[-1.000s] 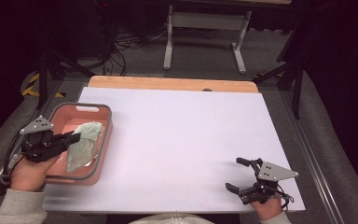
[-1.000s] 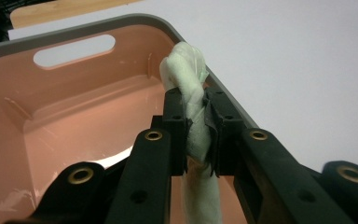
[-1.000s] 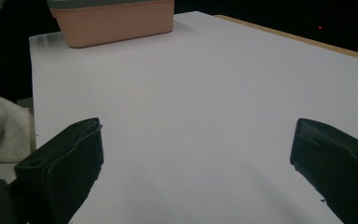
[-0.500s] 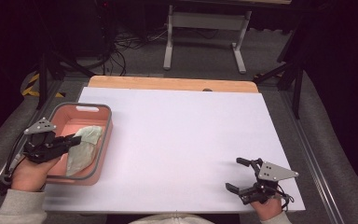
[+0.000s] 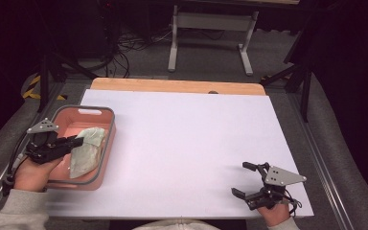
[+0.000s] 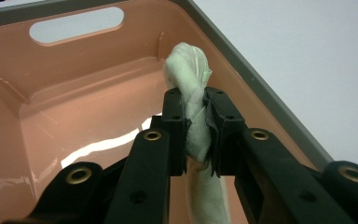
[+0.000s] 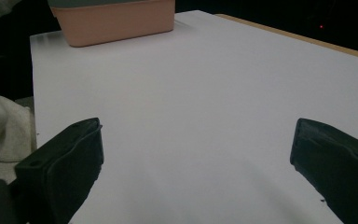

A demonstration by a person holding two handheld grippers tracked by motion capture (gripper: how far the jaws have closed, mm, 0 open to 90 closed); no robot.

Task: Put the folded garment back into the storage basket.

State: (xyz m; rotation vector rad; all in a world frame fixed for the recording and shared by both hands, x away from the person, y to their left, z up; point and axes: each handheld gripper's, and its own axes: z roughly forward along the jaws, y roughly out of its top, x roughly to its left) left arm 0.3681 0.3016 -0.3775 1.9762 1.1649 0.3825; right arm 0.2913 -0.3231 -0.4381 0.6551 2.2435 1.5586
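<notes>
Here the left gripper point(image 6: 196, 126) pinches a pale cloth point(image 6: 189, 84) inside a pink bin point(image 5: 88, 115).
Nearest, at the bench's point(image 5: 187, 139) front right, the right gripper point(image 5: 243, 180) rests with its jaws spread wide and nothing between them. At the left edge, the left one's jaws are closed tight on a bunched fold of the cloth, the rest of which lies in the bin against its right wall. Beyond the white top runs a wooden strip point(image 5: 172, 85).
</notes>
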